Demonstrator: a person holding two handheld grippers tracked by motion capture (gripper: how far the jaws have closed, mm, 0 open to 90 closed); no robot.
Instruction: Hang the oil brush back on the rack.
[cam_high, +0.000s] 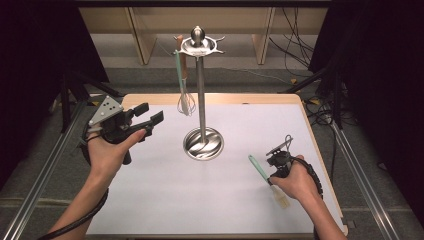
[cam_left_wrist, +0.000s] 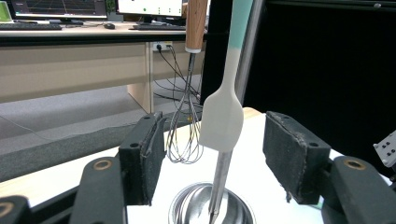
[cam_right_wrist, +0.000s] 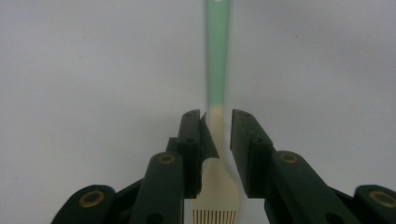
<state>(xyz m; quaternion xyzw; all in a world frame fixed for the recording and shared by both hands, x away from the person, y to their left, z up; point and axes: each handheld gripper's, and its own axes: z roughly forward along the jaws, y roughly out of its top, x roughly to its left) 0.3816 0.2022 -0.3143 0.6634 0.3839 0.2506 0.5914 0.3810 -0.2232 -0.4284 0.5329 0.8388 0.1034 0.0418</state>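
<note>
Even overhead light washes my table (cam_high: 200, 200) pale, with only faint, soft shadows; the room around it falls to near black. The steel stand base (cam_high: 203, 143) throws bright glare. In my right gripper view the green handle (cam_right_wrist: 217, 51) is blurred while my jaws look sharp. The high view is slightly soft.

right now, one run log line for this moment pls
left gripper: open, raised, faces stand | right gripper: fingers astride brush on table | whisk, spatula hang on stand
</note>
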